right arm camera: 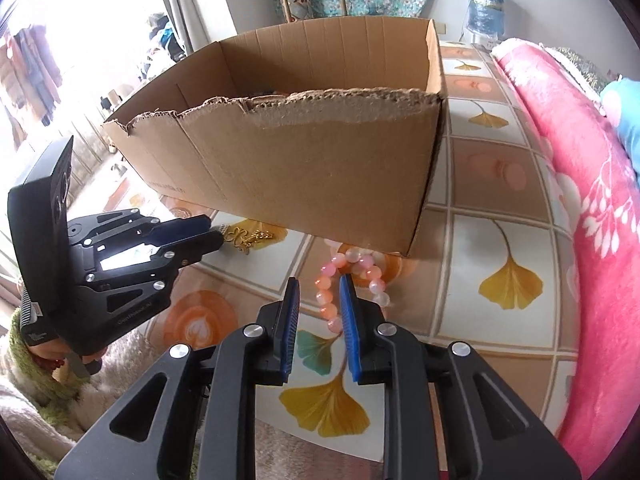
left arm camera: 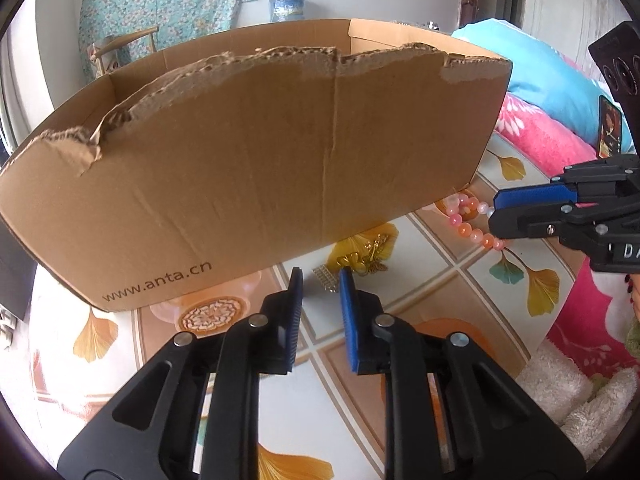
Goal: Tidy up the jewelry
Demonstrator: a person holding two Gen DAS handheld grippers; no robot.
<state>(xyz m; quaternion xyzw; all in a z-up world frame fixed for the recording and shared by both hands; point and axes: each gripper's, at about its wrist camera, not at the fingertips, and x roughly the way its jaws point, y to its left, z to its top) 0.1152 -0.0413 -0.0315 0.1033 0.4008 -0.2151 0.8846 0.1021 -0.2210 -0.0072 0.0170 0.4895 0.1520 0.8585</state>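
Between the blue pads of the left gripper sat a narrow gap, nothing clamped in it. Just past its tips lay a small strip of silver links, and right beside that a gold chain with a butterfly charm. The tips looked lined up on that strip, which fits a pick-up about to be made; whether a pad touched the links I could not tell. From the other view that gripper came in low and nearly flat to the surface, tips just short of the gold piece.

Over to the right gripper: jaws likewise only a little apart, and the pink-and-orange bead bracelet ran straight through the gap. The pads did not look pressed onto the beads, so I'd call that no grip yet, the strand merely straddled. Straddling a string of round beads made sense, since they would roll away from a one-sided nudge.

Both pieces lay on the ginkgo-leaf patterned cloth, close against the near wall of the cardboard box, the bracelet by its corner. The box's front edge was torn down low, and that low lip probably served as the easy way in for jewelry. Something dark showed inside, too hidden to name. A pink blanket bordered the cloth on the right.
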